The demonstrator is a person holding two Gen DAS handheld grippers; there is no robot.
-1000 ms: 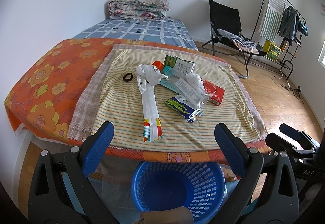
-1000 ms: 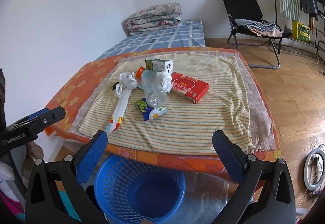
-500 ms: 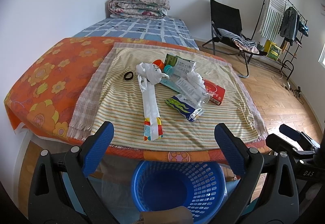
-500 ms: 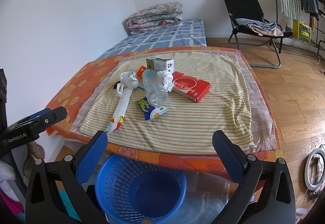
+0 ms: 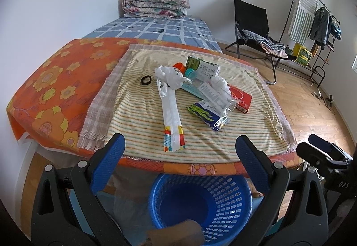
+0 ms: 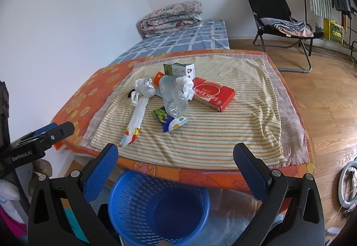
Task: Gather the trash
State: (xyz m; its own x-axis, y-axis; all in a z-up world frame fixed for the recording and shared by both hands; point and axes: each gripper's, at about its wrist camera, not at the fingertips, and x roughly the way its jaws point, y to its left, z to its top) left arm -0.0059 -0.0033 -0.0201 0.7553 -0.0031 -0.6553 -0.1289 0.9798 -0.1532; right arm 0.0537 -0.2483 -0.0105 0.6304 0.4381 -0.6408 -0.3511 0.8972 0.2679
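Grippers: left (image 5: pixel 179 165), right (image 6: pixel 176 166), fingers apart, empty | trash (image 5: pixel 200 89) far, on bed | basket (image 5: pixel 227 197) near, placed for drops

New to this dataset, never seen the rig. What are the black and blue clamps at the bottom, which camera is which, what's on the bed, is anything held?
There is no robot here: a person carries a handheld two-finger gripper in each hand, each with a fisheye camera looking forward along its fingers. The black arms with blue pads at the bottom of each picture are that camera's own gripper. One picture is from the left gripper, the other from the right gripper.

Both stand open and hold nothing.

On the striped cloth lies the trash: a clear plastic bottle, a red box, a green and white carton, a blue and green wrapper, a white plastic bag and a black ring.

A blue basket sits on the floor below the bed edge, nothing visible inside.
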